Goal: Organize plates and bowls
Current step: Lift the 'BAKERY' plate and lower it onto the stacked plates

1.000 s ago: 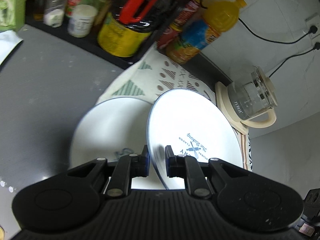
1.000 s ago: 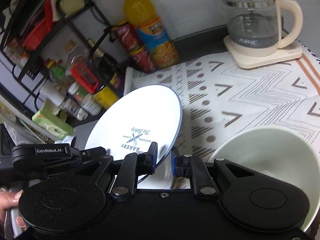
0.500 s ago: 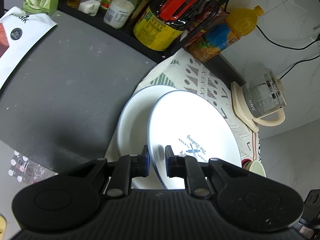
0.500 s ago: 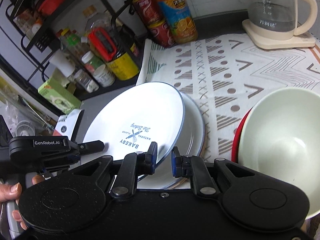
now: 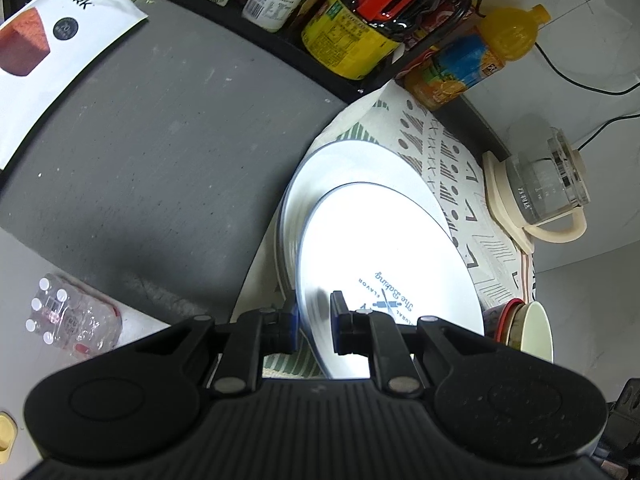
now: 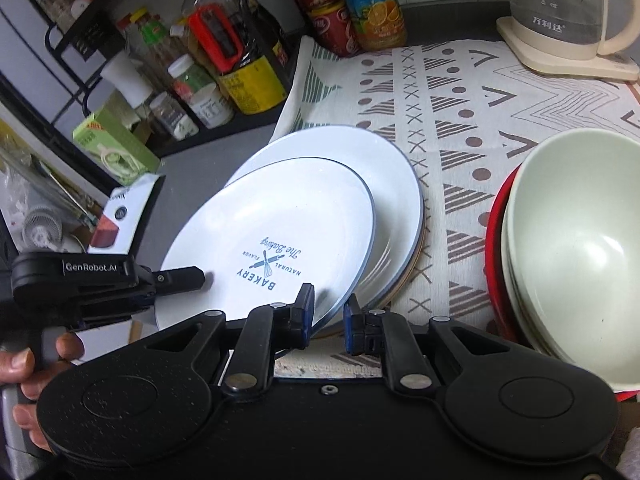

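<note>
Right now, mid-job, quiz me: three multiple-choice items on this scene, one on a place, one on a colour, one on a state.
1. Where do the stacked pale green bowls stand?
A. right of the plates on the patterned cloth
B. on the spice rack
C. inside the kettle

2. What colour is the print on the white bakery-logo plate?
A. red
B. blue
C. green

3. What is the left gripper doing?
A. hanging open, apart from everything
B. clamping a bowl
C. gripping the bakery plate's rim

Answers: 1 A, the right wrist view shows them right of the white blue-rimmed plate stack. 2 B, the lettering is blue. 3 C, its fingers straddle the rim; the right gripper stands open beside it.
</note>
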Tool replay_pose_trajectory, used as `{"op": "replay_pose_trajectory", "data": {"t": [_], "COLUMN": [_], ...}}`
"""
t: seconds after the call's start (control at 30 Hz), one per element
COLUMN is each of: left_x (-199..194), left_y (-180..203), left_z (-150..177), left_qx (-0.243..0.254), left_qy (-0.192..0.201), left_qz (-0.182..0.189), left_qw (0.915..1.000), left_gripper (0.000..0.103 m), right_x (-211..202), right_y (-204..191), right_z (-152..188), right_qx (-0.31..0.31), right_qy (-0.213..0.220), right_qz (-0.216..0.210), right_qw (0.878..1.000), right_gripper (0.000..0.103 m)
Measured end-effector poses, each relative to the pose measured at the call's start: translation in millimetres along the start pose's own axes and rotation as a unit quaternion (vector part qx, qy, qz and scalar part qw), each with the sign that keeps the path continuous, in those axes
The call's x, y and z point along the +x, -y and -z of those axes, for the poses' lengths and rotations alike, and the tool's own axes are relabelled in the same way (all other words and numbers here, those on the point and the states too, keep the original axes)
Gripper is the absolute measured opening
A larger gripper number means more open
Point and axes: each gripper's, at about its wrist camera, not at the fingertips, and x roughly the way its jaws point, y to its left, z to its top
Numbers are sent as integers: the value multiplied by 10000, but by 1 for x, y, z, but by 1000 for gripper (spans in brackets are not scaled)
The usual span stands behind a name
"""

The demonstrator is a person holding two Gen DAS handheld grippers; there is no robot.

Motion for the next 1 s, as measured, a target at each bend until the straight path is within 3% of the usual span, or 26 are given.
{"op": "replay_pose_trajectory", "data": {"t": [0.87, 1.0], "left_x": [41, 48], "left_y": [17, 17], "left_z": [-19, -23], "left_qx": [281, 284], "left_qy": [-318, -318], "left_qz": [-305, -353], "left_qw": [9986, 9985], "left_gripper": [13, 13], "right_x": [31, 36], "right_y": [8, 6], "right_z": [-8, -10], "right_qx": [163, 90], "right_qy": [-290, -329], "right_qz": [537, 628], "right_qw": [9980, 9974], "right_gripper": [19, 25]}}
